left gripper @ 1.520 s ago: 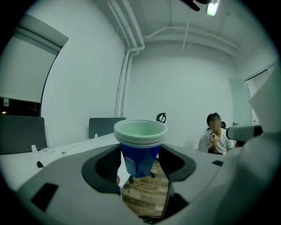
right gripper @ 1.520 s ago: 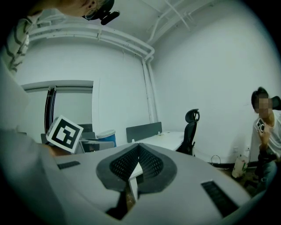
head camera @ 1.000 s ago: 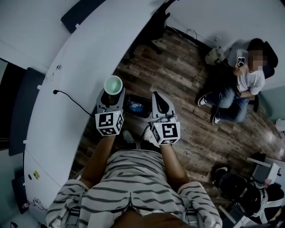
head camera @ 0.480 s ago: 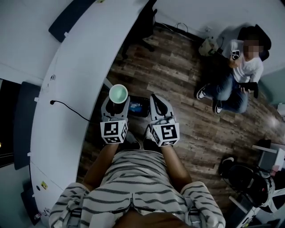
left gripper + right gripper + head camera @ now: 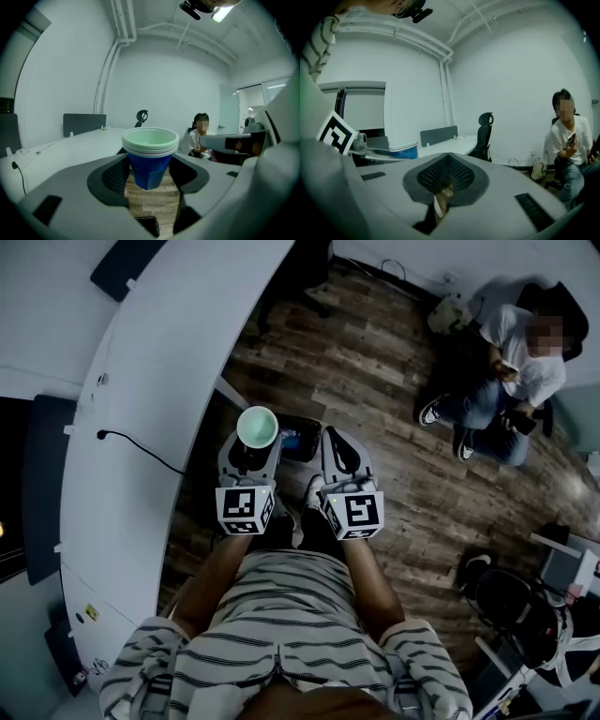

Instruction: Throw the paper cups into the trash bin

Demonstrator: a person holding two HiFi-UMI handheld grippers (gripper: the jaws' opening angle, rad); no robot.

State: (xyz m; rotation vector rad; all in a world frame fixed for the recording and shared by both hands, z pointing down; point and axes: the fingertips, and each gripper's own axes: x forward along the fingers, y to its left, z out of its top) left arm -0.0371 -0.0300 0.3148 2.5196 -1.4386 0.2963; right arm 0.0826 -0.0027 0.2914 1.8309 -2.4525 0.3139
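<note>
Left tool (image 5: 150,162) pinches stacked paper cups (image 5: 257,426) near trash bin (image 5: 302,441); right tool (image 5: 447,163) pressed together; wood-plank floor (image 5: 375,381), white tabletop (image 5: 159,381).

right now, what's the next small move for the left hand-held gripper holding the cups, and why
Probably shift the left hand-held gripper slightly to the right: its paper cups appear just left of the trash bin, not yet over its opening.
</note>
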